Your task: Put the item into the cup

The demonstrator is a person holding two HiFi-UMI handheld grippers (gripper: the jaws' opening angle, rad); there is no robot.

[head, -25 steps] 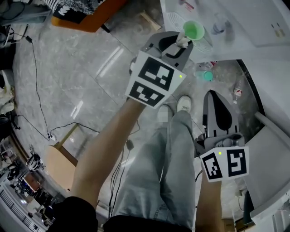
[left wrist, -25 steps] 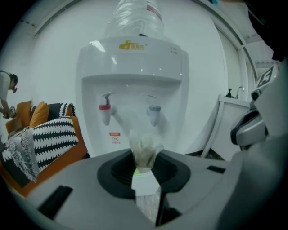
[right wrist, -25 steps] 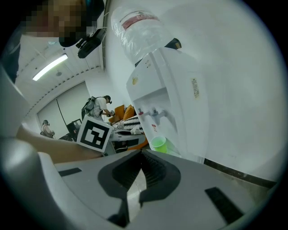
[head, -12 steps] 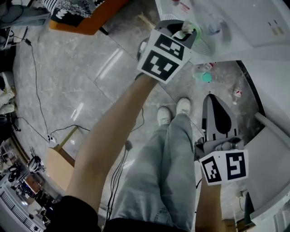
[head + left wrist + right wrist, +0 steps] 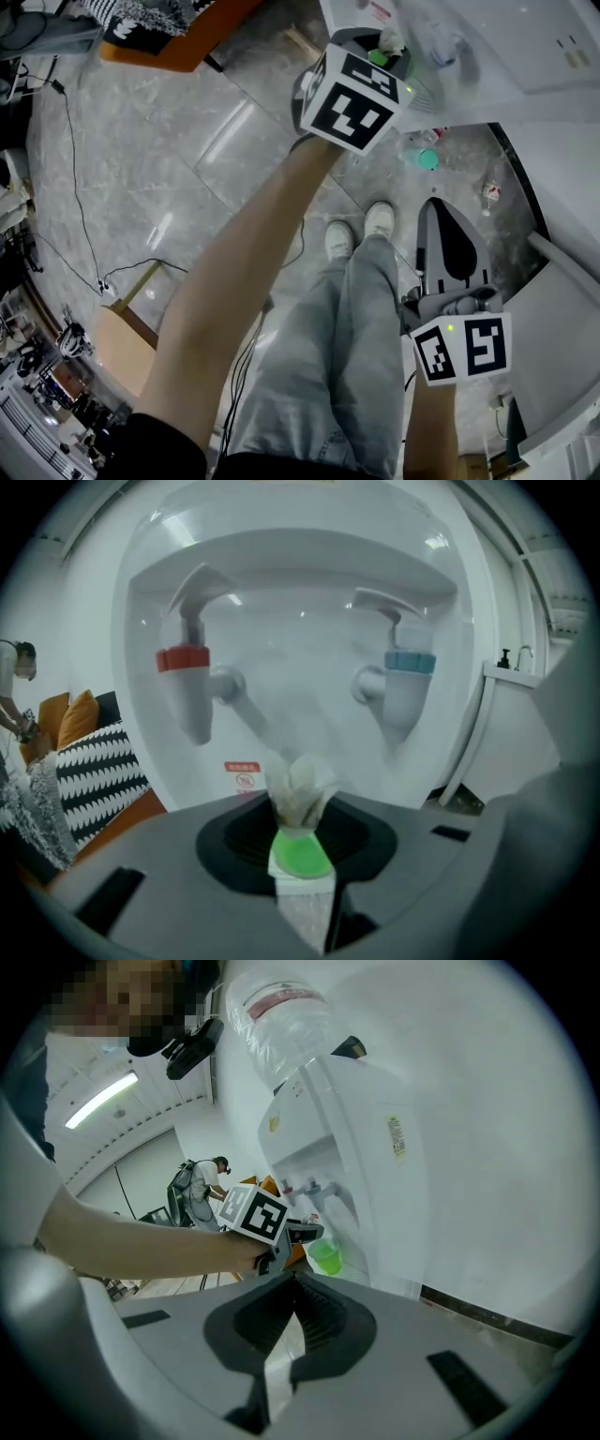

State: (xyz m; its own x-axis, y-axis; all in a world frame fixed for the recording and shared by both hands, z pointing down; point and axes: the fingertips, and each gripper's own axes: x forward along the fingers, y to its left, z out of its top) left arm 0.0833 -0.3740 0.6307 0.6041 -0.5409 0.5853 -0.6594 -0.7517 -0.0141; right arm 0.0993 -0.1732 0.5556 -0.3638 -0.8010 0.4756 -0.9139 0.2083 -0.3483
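A tea bag is being gripped between the narrowly parted jaws of the left gripper and is being held over the green cup, at the water dispenser below its red tap and blue tap. The right gripper is being held low, well apart, with its jaws drawn together on nothing.

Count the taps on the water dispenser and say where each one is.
2. The red tap is on the left of the water dispenser's recess, the blue tap on the right. Nothing suggests that another is hidden.
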